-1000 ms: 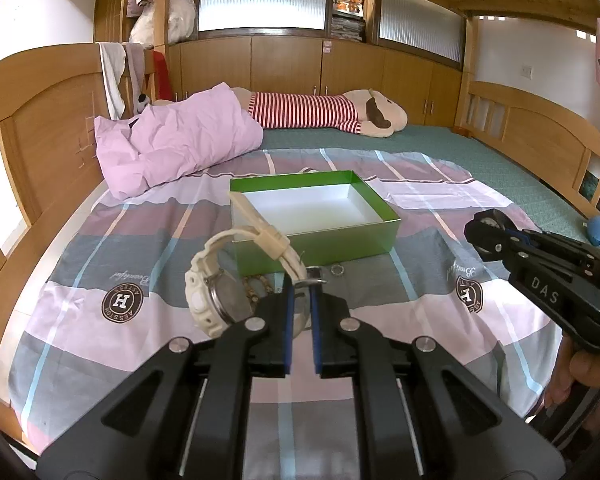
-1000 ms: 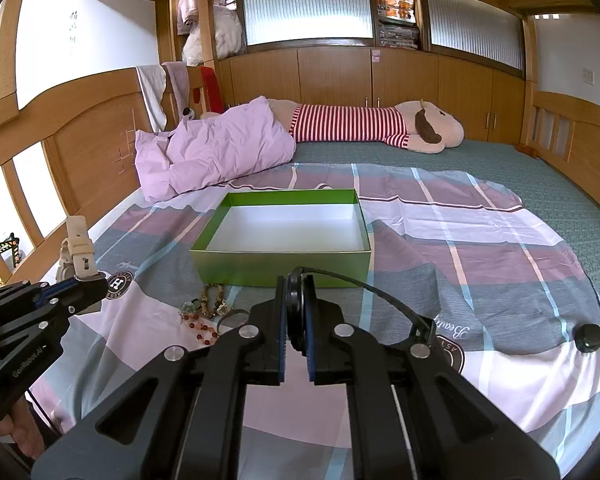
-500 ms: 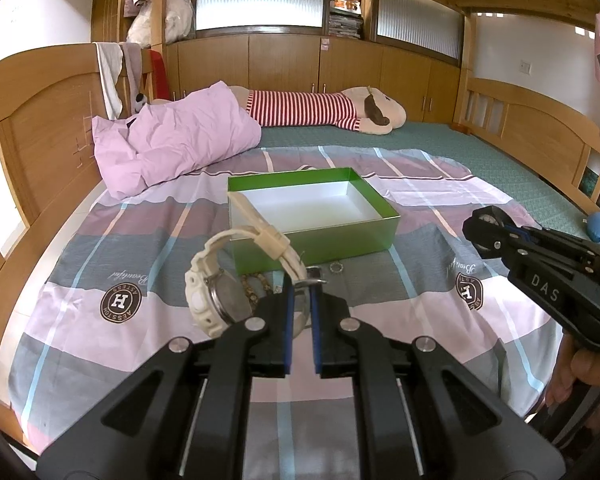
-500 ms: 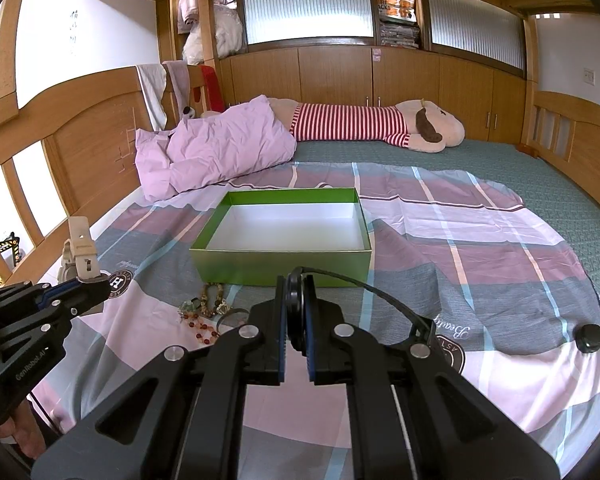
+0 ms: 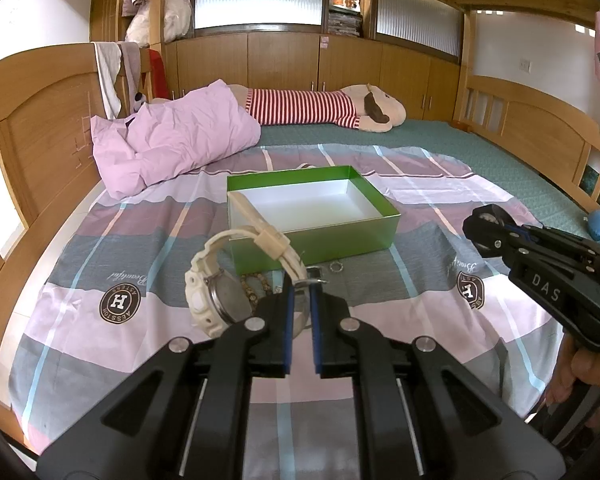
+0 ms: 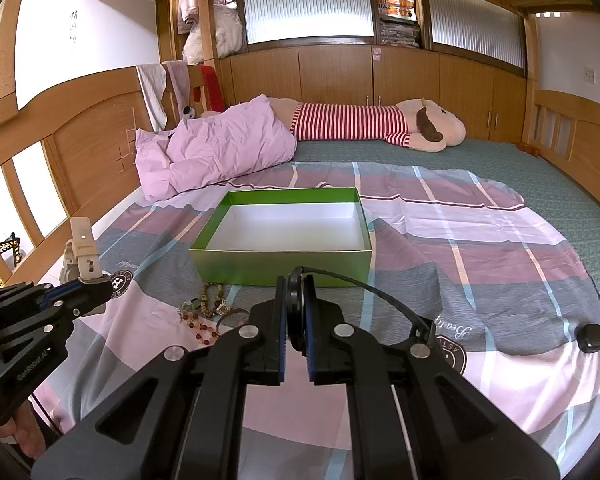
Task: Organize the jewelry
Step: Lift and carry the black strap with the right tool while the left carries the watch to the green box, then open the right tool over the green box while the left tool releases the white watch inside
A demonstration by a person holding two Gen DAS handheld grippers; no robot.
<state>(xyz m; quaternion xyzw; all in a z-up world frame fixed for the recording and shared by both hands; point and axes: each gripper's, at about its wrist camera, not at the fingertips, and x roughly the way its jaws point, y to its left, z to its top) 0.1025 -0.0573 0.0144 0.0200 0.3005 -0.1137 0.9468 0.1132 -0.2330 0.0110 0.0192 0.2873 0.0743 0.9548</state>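
While the left tool (image 5: 300, 280) pinches a watch (image 5: 220, 292) strap, the right tool (image 6: 296, 280) clamps a black disc (image 6: 294, 304) before the box (image 6: 284, 240).

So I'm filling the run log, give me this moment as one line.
left gripper: shut on cream watch strap | right gripper: shut on black disc | green box: empty | beads: on bedspread
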